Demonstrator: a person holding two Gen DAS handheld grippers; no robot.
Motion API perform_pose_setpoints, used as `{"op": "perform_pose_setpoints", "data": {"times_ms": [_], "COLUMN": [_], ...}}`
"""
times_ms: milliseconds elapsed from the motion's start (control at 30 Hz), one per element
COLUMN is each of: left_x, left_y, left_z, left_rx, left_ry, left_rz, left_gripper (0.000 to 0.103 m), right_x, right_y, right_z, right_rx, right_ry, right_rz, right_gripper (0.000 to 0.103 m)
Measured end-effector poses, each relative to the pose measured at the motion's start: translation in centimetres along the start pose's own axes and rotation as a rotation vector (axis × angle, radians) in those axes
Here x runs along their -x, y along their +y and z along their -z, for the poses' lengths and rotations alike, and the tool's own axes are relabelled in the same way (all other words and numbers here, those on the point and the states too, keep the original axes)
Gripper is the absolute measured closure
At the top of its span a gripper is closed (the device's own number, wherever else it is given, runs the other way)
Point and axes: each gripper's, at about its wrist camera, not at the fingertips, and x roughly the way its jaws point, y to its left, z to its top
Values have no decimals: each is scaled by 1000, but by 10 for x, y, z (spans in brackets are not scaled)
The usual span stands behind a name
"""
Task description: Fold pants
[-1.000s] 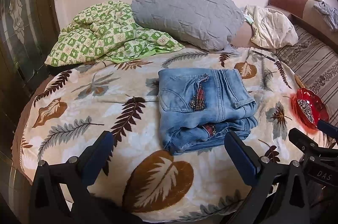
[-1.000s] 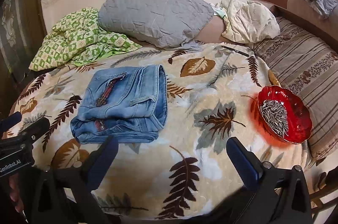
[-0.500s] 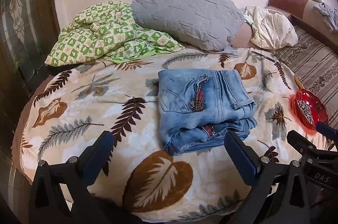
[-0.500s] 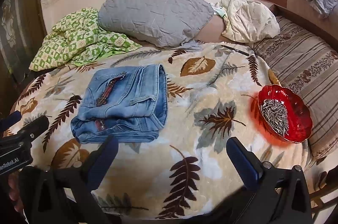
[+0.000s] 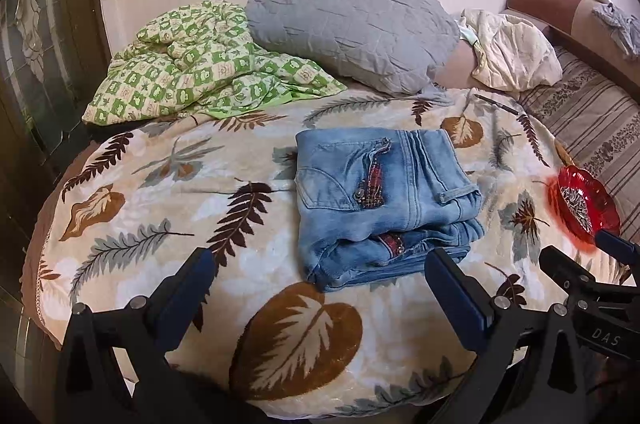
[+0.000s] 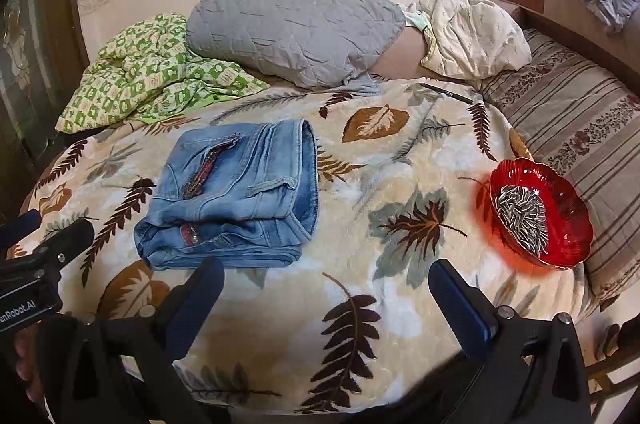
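Observation:
Light blue jeans (image 5: 384,200) lie folded into a compact stack on the leaf-print blanket (image 5: 160,208); they also show in the right wrist view (image 6: 236,196). My left gripper (image 5: 316,288) is open and empty, held back from the near edge of the jeans. My right gripper (image 6: 326,298) is open and empty, over the blanket to the right of the jeans. Each gripper shows at the edge of the other's view.
A red bowl of sunflower seeds (image 6: 540,212) sits on the blanket at the right. A grey pillow (image 5: 352,28), a green checked quilt (image 5: 192,68) and a cream cloth (image 5: 516,52) lie at the back. A pen (image 6: 446,93) lies near the pillow.

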Motion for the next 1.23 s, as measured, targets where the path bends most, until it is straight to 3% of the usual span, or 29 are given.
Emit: {"op": "perform_pose_setpoints", "data": {"times_ms": [1133,1233], "left_x": [-3,1], "left_y": [1,3], "left_z": [-2,0], "left_rx": [14,21], "left_ry": [10,-23], "left_rz": [-9,12], "left_gripper": [0,0], "right_x": [-3,-5], "right_y": [-2,-4], "right_z": [-2,-2], "right_rx": [-6,-10], "right_ry": [12,16], "right_rz": [2,6], "right_gripper": [0,0]}}
